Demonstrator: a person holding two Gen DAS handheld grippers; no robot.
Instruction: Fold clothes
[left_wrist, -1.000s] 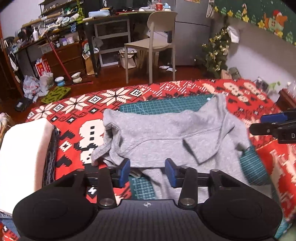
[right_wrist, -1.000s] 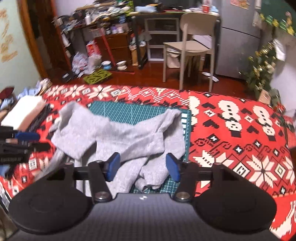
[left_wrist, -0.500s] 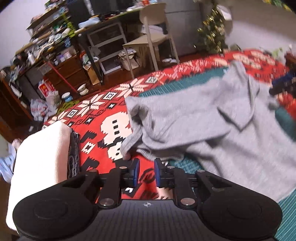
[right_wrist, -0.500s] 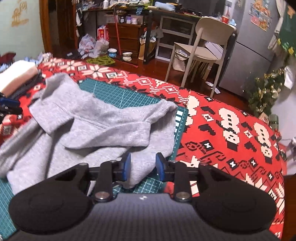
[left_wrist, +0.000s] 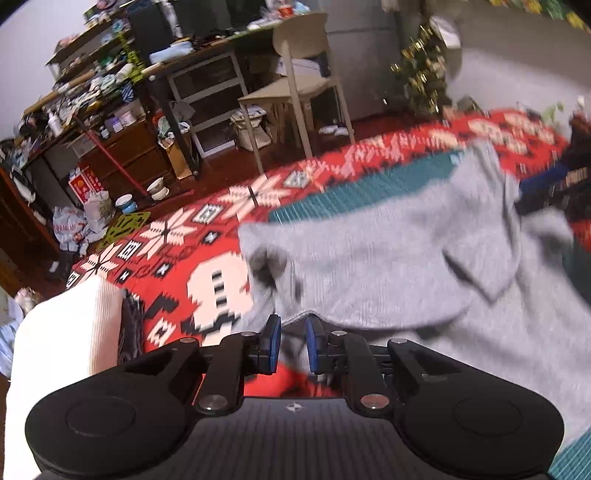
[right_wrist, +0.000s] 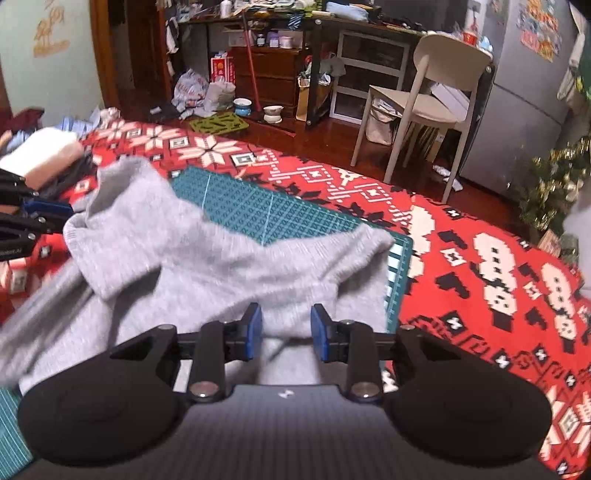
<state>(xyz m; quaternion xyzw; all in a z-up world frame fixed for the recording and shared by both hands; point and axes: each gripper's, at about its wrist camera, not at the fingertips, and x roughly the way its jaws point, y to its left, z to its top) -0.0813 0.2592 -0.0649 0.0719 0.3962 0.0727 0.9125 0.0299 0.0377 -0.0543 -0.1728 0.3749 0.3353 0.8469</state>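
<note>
Garment: grey sweater (right_wrist: 207, 273), spread loosely and crumpled over the green cutting mat (right_wrist: 258, 210), with its near part hanging towards both cameras (both views are motion-blurred).
Surface: red patterned blanket (right_wrist: 480, 266) under the mat; the sweater's left side reaches past the mat edge onto the blanket.
Left gripper (left_wrist: 291, 343): blue pads close together with a narrow gap; the grey hem of the sweater sits in that gap. Whether the pads actually pinch the cloth cannot be told through the blur.
Right gripper (right_wrist: 286, 332): pads set wider apart, with a fold of grey cloth lying between them; the cloth fills the gap, but firm contact on both pads cannot be confirmed.
Cross view: in the right wrist view the left gripper shows at the left edge, beside the sweater's raised corner.
Folded stack: white folded cloth (left_wrist: 62, 350) on darker items, on the blanket, left of the sweater and apart from it.
Background: beige chair (right_wrist: 424, 99) on the wooden floor beyond the blanket.
</note>
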